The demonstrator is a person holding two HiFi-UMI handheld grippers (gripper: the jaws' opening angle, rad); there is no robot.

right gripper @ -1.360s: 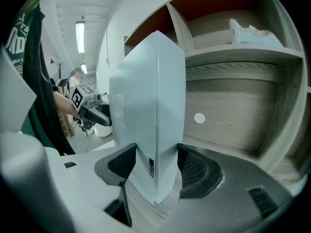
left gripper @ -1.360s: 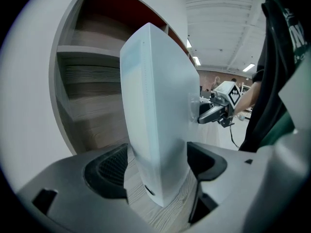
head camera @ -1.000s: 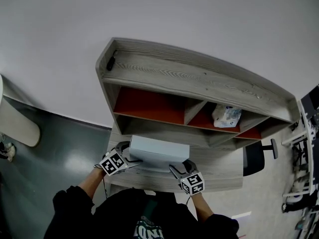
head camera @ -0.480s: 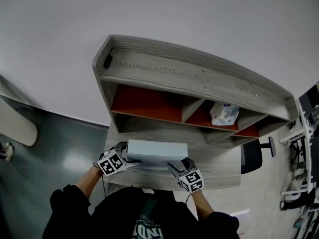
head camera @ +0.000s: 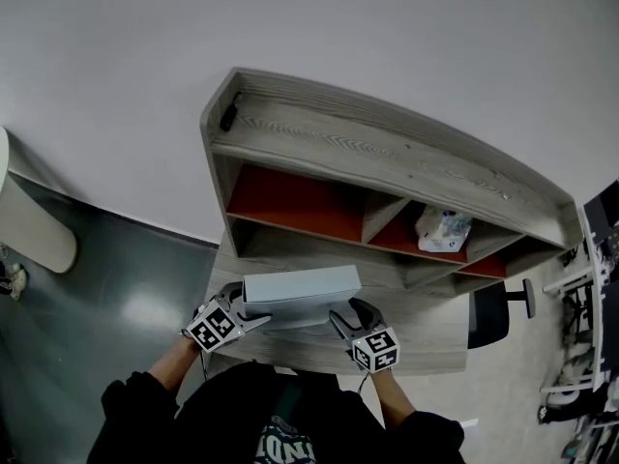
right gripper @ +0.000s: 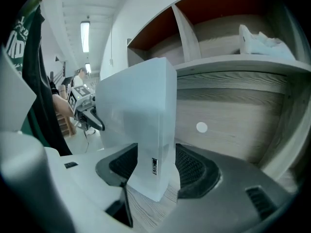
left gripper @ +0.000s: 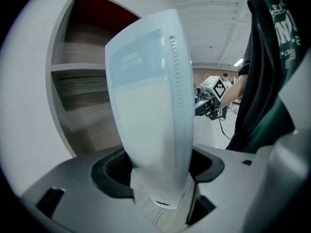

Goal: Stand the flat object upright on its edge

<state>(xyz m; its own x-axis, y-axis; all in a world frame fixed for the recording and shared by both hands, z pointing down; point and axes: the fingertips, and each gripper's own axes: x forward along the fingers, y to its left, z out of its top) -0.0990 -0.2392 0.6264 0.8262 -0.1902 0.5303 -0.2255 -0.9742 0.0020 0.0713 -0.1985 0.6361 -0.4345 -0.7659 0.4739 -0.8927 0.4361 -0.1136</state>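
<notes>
— Flat box (head camera: pixel 300 298), where is it?

— Up on its long edge at the front of the table (head camera: pixel 435 329), narrow face up, just ahead of the shelf unit (head camera: pixel 387 162).

— And the hands?

— Both forearms reach forward from black sleeves (head camera: pixel 135 404), one to each end of the box. The left claw (head camera: pixel 250 309) takes the left end and the right claw (head camera: pixel 346 315) the right end, marker cubes turned up toward the head.

— Are they gripping?

— The left gripper view shows the box's end filling the gap. The jaws are closing, pads against both broad faces. The right gripper view shows the same thing, with a pad pressed on each side of that end.

— Anything one view gives that the others miss?

— From the head you get a white packet (head camera: pixel 443 228) in a red-backed compartment and a small dark thing (head camera: pixel 229 114) on the shelf top. The right gripper view adds a small label near the box's lower corner and a pale round dot on the shelf's back panel.

— What's unclear?

— Whether the lower edge bears on the table or sits just off it. In the gripper views the corner meets the wood grain, but the claw bodies cover the rest. The dark thing is too small to name.
</notes>
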